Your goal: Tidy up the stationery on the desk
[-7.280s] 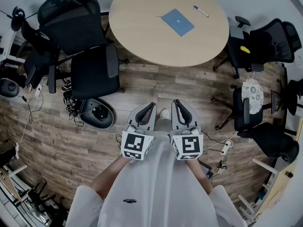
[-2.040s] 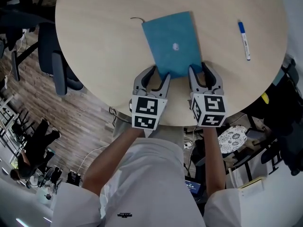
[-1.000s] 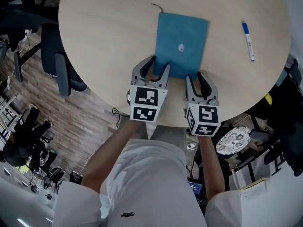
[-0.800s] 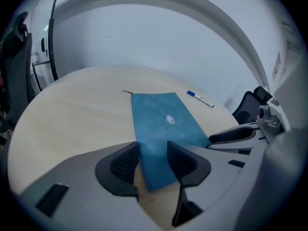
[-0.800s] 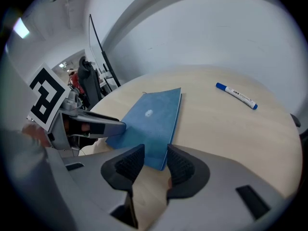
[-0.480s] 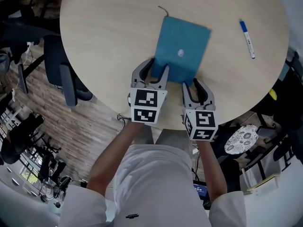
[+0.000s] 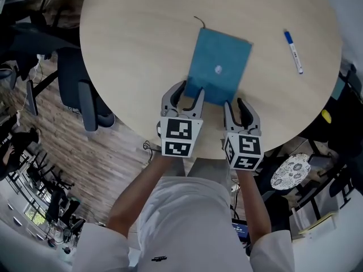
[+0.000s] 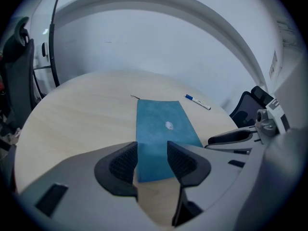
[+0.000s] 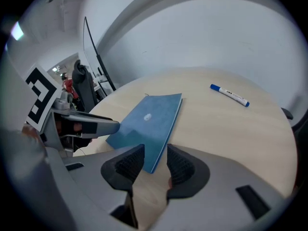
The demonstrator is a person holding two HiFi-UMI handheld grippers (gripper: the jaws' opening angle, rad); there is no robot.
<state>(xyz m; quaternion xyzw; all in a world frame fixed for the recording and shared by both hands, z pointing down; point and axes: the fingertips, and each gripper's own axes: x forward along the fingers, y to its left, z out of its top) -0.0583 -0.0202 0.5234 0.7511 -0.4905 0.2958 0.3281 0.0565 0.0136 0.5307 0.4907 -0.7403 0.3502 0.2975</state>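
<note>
the blue notebook [image 7: 219, 66] lies flat on the desk [image 7: 130, 38] just ahead, long axis running away from me, near short edge towards me. my left gripper [image 7: 184, 90] and right gripper [image 7: 240, 104] both stand open, one near corner at each mouth

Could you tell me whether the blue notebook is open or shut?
Shut: the notebook lies flat on the table, only its blue cover showing, no pages.

Head view looks steeply down; both gripper views, low, share the notebook [image 7: 224, 55].
</note>
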